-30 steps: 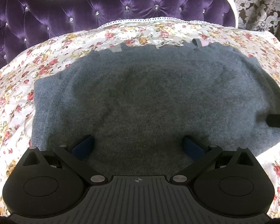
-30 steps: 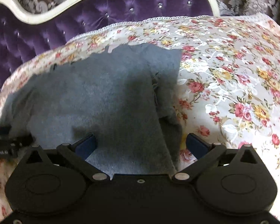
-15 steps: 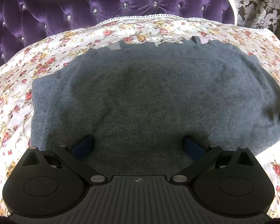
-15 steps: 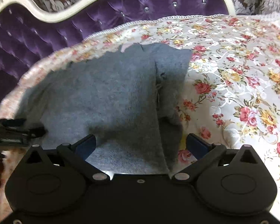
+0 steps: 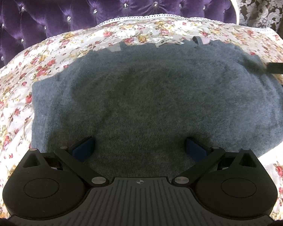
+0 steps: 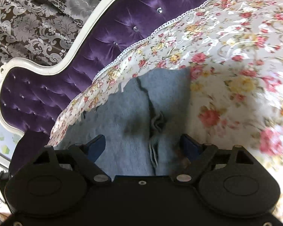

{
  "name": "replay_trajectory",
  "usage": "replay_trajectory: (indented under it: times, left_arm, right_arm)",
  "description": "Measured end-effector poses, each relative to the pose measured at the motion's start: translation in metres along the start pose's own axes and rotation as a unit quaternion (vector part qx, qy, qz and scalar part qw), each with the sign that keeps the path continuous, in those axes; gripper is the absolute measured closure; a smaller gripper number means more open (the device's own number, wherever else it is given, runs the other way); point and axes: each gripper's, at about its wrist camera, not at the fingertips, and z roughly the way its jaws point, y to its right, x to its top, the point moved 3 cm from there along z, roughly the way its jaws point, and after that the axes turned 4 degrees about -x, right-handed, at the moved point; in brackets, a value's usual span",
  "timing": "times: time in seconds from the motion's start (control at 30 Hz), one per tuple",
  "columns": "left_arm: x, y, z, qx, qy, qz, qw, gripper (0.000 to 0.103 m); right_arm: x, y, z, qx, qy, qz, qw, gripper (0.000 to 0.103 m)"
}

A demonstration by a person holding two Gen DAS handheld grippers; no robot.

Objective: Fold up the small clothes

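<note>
Floral bedspread (image 5: 145, 28) against purple tufted headboard (image 5: 103, 5). Grey knit garment (image 5: 141, 101) lies flat mid-bedspread. Left gripper (image 5: 139, 148) spread wide over it; right gripper (image 6: 143, 146), jaws just narrowing yet wide, straddles its folded edge. Right view alone shows damask curtain (image 6: 34, 24).

Fuzzy grey knit garment (image 5: 141, 98); glossy floral bedspread (image 5: 13, 98)

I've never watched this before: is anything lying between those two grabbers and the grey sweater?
Nothing visible. The left gripper is open directly over the sweater, bare knit between its fingers. The right gripper, jaws just narrowing yet open, has only the sweater's folded edge between them. The floral cover lies underneath.
</note>
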Motion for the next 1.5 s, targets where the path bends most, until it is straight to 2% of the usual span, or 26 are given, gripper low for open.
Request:
replay_trajectory:
  times: [0.1,0.13,0.17,0.3,0.4,0.5,0.53,0.63,0.77,0.9,1.0,1.03,1.17,1.27,1.37,1.43,1.5]
  left_arm:
    - [0.005,-0.003,-0.008,-0.015,-0.001,-0.001,0.9999,0.004]
    - [0.008,-0.004,-0.014,-0.022,0.005,-0.006,0.9997,0.014]
    - [0.012,-0.004,-0.020,-0.031,0.014,-0.013,0.9993,0.017]
    - [0.042,-0.002,-0.039,-0.048,0.060,-0.036,0.9964,0.017]
    - [0.066,0.008,-0.031,-0.033,0.071,-0.027,0.9966,0.017]
    - [0.081,0.018,-0.007,-0.025,0.057,-0.036,0.9974,0.018]
    - [0.083,0.019,0.005,-0.027,0.046,-0.048,0.9974,0.023]
    - [0.089,0.018,0.032,-0.020,0.022,-0.080,0.9963,0.027]
    - [0.092,0.021,0.050,0.015,0.014,-0.060,0.9980,0.025]
    - [0.092,0.022,0.052,0.024,0.017,-0.063,0.9975,0.022]
    - [0.095,0.020,0.049,0.015,0.014,-0.066,0.9976,0.023]
    - [0.097,0.018,0.045,0.011,0.013,-0.073,0.9972,0.028]
    - [0.092,0.015,0.016,-0.018,0.043,-0.089,0.9949,0.031]
    - [0.078,0.021,-0.002,-0.027,0.060,-0.076,0.9949,0.031]
    - [0.064,0.028,0.001,-0.021,0.053,-0.060,0.9966,0.030]
    - [0.056,0.028,0.017,-0.015,0.028,-0.059,0.9977,0.030]
    - [0.052,0.028,0.019,-0.012,0.043,-0.051,0.9977,0.028]
  right_arm:
    - [0.003,-0.005,0.009,-0.012,-0.004,-0.025,1.000,0.015]
    - [0.004,-0.006,0.010,-0.016,-0.008,-0.034,0.999,0.015]
    - [0.003,-0.008,0.011,-0.021,-0.012,-0.043,0.999,0.015]
    - [0.000,-0.017,0.014,-0.046,-0.027,-0.104,0.993,0.015]
    - [-0.003,-0.023,0.016,-0.063,-0.032,-0.132,0.989,0.014]
    - [-0.003,-0.024,0.017,-0.069,-0.035,-0.142,0.987,0.014]
    - [-0.003,-0.024,0.017,-0.069,-0.036,-0.144,0.987,0.014]
    - [-0.001,-0.021,0.017,-0.060,-0.039,-0.140,0.987,0.014]
    - [0.001,-0.017,0.016,-0.047,-0.039,-0.128,0.990,0.014]
    - [0.001,-0.017,0.016,-0.042,-0.037,-0.127,0.990,0.014]
    - [0.000,-0.017,0.017,-0.042,-0.036,-0.126,0.990,0.014]
    - [0.000,-0.017,0.016,-0.041,-0.036,-0.126,0.990,0.014]
    - [0.000,-0.016,0.015,-0.036,-0.035,-0.121,0.991,0.014]
    - [0.001,-0.014,0.013,-0.027,-0.035,-0.107,0.993,0.014]
    - [0.003,-0.011,0.012,-0.017,-0.034,-0.093,0.995,0.014]
    - [0.004,-0.009,0.011,-0.008,-0.034,-0.084,0.996,0.014]
    - [0.005,-0.006,0.009,0.001,-0.036,-0.075,0.997,0.014]
